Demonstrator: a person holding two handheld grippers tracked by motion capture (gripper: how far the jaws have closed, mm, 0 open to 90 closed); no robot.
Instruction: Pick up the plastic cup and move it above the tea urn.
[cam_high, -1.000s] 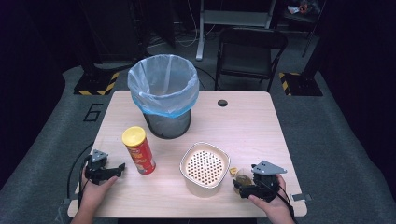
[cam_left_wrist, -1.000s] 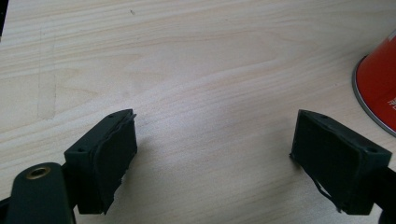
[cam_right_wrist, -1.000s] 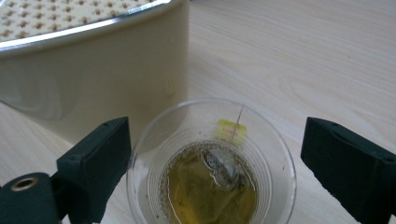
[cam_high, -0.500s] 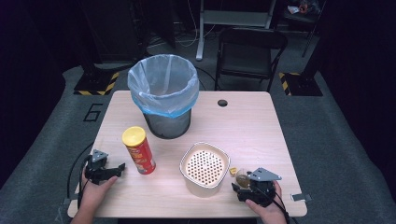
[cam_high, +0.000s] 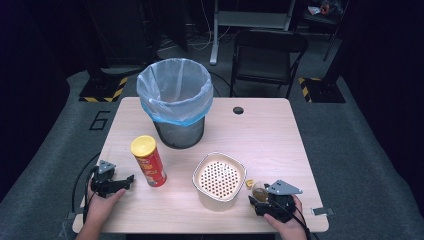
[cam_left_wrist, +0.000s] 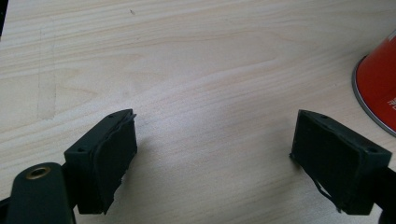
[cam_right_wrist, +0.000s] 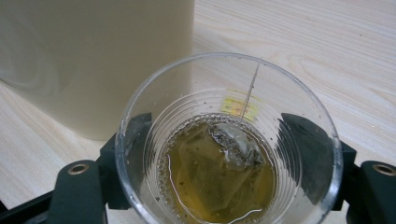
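Observation:
A clear plastic cup of brownish tea with a tea bag and its string sits between the black jaws of my right gripper, which is shut on it near the table's front right. A small yellow tag lies by the cup. Just left of the cup stands a cream strainer basket. My left gripper rests open on the wood at the front left, nothing between its pads. A red chips can with a yellow lid stands upright just right of it; its base shows in the left gripper view.
A bin lined with a pale blue bag stands at the table's back middle. A round cable hole lies at the back right. A black chair stands behind the wooden table.
My right gripper has shifted slightly toward the front edge with the cup in it. The left gripper has not moved.

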